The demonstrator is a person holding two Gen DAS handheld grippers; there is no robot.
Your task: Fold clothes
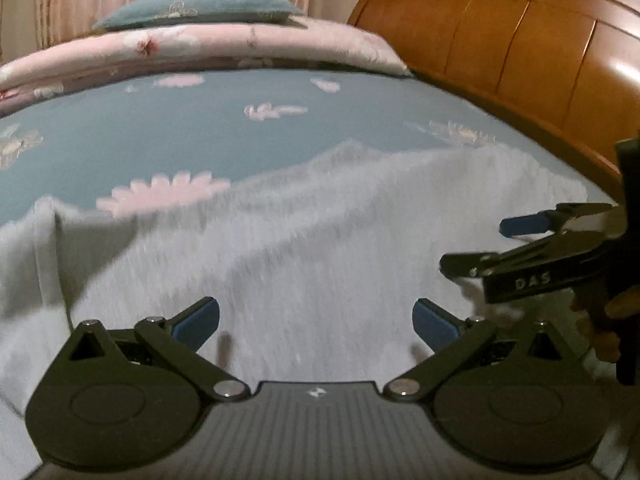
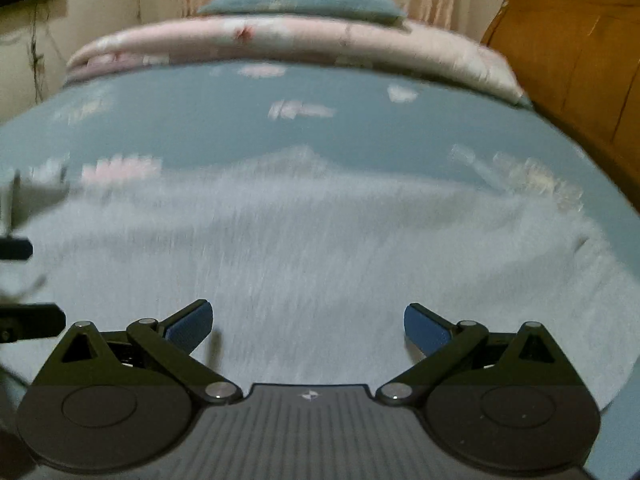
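Both views show the blue flowered bed (image 1: 192, 136) with the pale grey garment (image 1: 320, 240) spread across its near half, yet only the left view shows the wooden headboard (image 1: 520, 52) broadly, beyond the left hand-held gripper (image 1: 316, 322) and right hand-held gripper (image 2: 308, 322), each wide open and empty.

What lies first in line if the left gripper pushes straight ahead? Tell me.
Probably the pale grey knitted garment spread on the blue flowered bedsheet. The open left gripper points low across it, with nothing between its fingers; blur leaves depth uncertain.
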